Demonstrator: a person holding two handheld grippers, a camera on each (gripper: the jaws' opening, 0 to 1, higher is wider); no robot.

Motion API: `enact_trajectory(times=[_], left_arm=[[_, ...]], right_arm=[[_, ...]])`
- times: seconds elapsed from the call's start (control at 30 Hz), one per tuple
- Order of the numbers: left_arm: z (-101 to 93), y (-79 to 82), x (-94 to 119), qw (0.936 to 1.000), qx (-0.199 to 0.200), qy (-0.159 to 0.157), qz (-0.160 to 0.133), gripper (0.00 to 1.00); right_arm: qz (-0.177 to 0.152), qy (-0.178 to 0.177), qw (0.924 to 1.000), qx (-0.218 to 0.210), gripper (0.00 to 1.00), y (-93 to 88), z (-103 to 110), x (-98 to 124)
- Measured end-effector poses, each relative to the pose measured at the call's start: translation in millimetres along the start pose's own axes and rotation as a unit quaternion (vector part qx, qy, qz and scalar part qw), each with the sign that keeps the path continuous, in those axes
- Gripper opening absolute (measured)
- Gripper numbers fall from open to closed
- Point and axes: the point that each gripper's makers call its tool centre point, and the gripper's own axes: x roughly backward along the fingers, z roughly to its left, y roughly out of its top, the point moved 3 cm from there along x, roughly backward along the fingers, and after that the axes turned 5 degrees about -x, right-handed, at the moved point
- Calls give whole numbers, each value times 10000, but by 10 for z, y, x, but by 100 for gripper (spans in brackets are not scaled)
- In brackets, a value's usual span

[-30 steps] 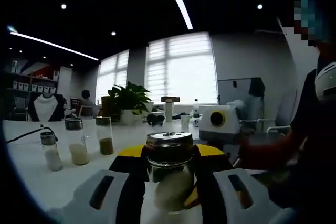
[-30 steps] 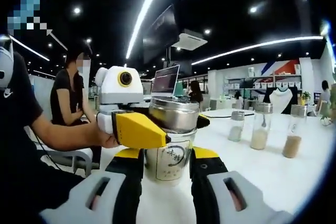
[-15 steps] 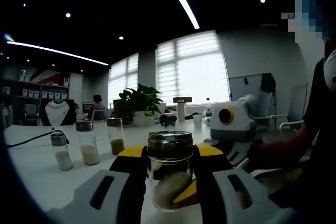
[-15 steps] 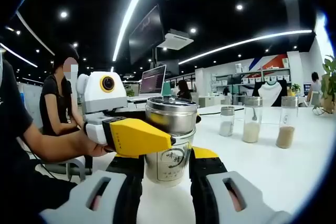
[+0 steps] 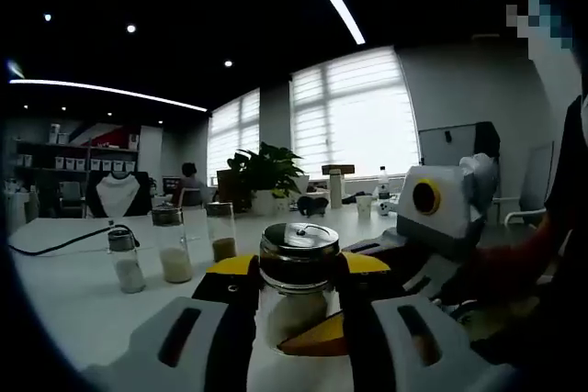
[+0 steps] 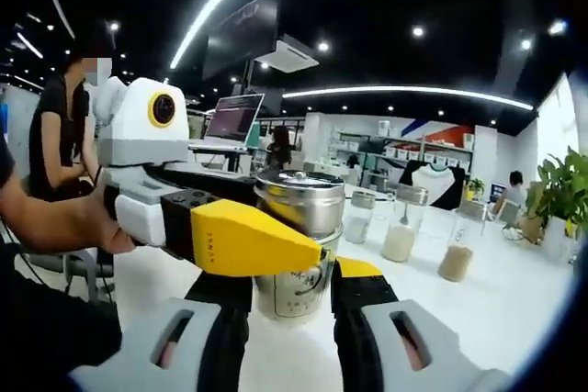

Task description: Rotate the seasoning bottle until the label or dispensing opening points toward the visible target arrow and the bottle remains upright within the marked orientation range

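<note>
Since the earlier frame both views had swung across the room, so the turn was under way with the bottle (image 6: 296, 243) between both pairs of jaws. It stood upright on the table (image 6: 514, 319). The left gripper (image 5: 296, 319) was clamped on it low, the right gripper (image 6: 292, 305) likewise. No arrow showed, so I could not judge what turn remained. Three jars (image 5: 171, 245) stood well apart.

jars (image 5: 173, 243) in a row on white table (image 5: 64, 291) | plant (image 5: 262, 170) by window (image 5: 354, 121) | laptop (image 6: 230, 122) | seated person (image 6: 64, 126)
</note>
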Motion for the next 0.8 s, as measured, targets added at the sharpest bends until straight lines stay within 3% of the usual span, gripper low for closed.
enact_trajectory(times=[0.1, 0.4, 0.47, 0.6, 0.7, 0.8], left_arm=[[7, 28, 51, 9987, 418, -286, -97, 36], [19, 30, 245, 9961, 416, -767, -142, 35], [17, 44, 289, 9929, 627, -975, -254, 35], [1, 58, 333, 9888, 760, -1221, -388, 35], [-77, 46, 377, 9811, 889, -1678, -373, 35], [-101, 30, 375, 9805, 895, -1718, -340, 36]], right_arm=[[-164, 276, 9994, -90, 31, 25, 23, 10], [-227, 1070, 9935, -319, 31, 16, 190, -11], [-182, 1344, 9897, -457, 31, 6, 240, 0], [-211, 1541, 9869, -431, 31, 20, 291, 16], [-108, 1895, 9804, -521, 31, -8, 374, 49], [-23, 1970, 9789, -535, 32, -27, 401, 55]])
